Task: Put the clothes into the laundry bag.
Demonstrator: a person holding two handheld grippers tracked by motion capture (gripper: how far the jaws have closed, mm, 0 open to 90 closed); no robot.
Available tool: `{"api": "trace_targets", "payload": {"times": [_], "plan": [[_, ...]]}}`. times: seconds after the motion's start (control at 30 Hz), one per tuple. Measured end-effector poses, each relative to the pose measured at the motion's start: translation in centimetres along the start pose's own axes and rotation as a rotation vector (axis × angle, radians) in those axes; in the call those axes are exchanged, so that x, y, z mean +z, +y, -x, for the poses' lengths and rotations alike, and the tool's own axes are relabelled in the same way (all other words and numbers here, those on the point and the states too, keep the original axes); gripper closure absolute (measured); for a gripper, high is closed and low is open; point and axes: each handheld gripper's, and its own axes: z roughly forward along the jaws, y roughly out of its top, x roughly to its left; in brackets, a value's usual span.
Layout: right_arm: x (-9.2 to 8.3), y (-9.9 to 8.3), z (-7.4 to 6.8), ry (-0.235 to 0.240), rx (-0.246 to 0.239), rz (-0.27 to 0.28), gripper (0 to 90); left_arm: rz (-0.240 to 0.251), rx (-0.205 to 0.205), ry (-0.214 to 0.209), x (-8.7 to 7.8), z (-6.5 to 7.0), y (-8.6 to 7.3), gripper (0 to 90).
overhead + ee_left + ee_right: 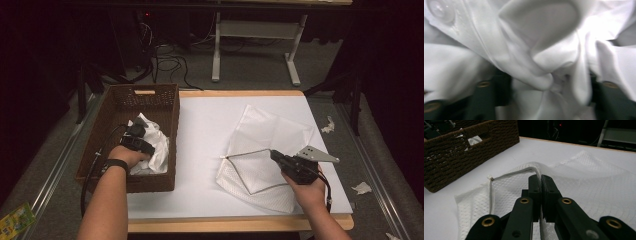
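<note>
A: Where is the left gripper (136, 136)?
B: It is down in the wicker basket (165, 100) at the table's left side, pushed into the crumpled white cloth (156, 145); in the left gripper view the folds of that cloth (536, 60) bunch up between the two black jaws, which stand partway closed around them; the jaws press the cloth from both sides.
A: And the right gripper (276, 156)?
B: Its jaws are pressed together on the zipper edge of the white mesh bag (260, 145); the right gripper view shows the gripper (541, 181) pinching that edge and lifting it a little off the white tabletop (205, 130); the rest of the mesh bag (594, 177) lies flat.
A: Any writing to read?
B: None legible on cloth, bag or basket; a small colourful packet (16, 218) lies on the floor at the lower left, its print too small to make out.
A: How far apart are the two?
B: Well apart; the basket (461, 152) sits beyond the bag's corner.
</note>
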Motion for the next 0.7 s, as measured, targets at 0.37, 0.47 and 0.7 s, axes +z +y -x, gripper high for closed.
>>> {"api": "trace_targets", "payload": {"times": [0.37,0.47,0.7], "plan": [[0.0,0.0,0.2,0.003,0.002,0.002,87.9,0.063,0.011,-0.015,-1.4,0.2,0.1,72.3],[0.1,0.0,0.3,0.003,0.003,0.003,87.8,0.104,0.033,-0.047,-2.3,0.2,0.0,72.6],[0.1,0.0,0.2,0.006,0.003,0.002,87.9,0.255,0.063,-0.015,-4.4,0.3,-0.6,72.7]]}}
